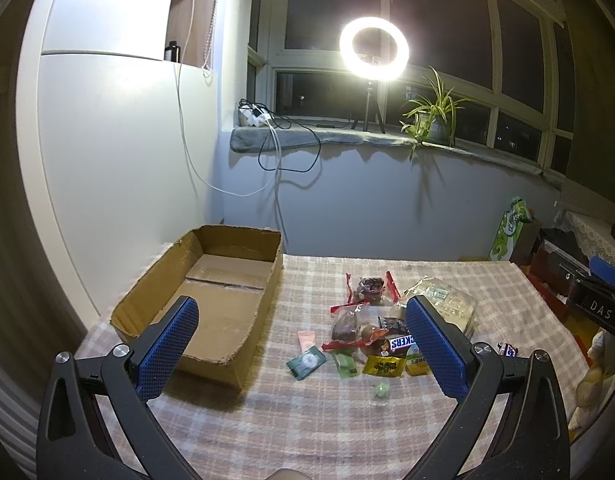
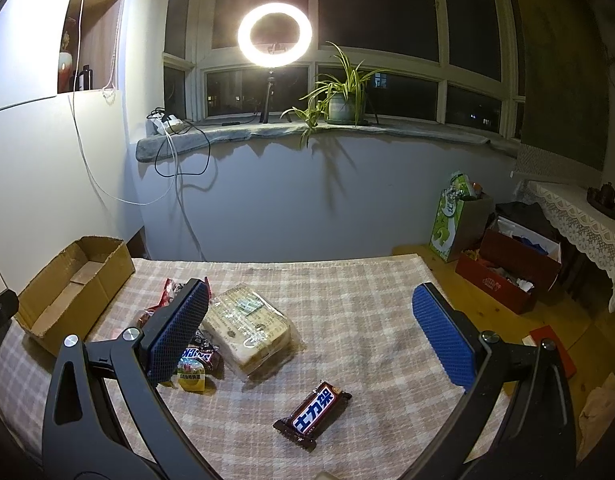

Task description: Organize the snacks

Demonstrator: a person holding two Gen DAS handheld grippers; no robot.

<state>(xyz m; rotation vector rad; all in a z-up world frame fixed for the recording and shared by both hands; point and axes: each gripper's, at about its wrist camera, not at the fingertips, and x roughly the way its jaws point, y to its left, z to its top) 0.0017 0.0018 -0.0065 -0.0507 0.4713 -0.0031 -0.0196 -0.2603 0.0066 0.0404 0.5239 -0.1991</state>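
While right tool (image 2: 321, 334) gapes (empty), Snickers bar (image 2: 312, 416) lies btwn, below tips.

Ring light (image 2: 274, 32), lit, on a small tripod on the windowsill (image 2: 347, 130), upper centre of frame. Potted spider plant (image 2: 341, 96) just right of it on the sill. Power strip (image 2: 169, 123) at the sill's left end; cables hang down the wall. Window panes dark. Checked cloth (image 2: 347, 320) covers the surface. Right of frame, on the wooden floor: green gift bag (image 2: 451, 216), red box (image 2: 507, 276). Lace-edged cloth (image 2: 579, 220) at far right.
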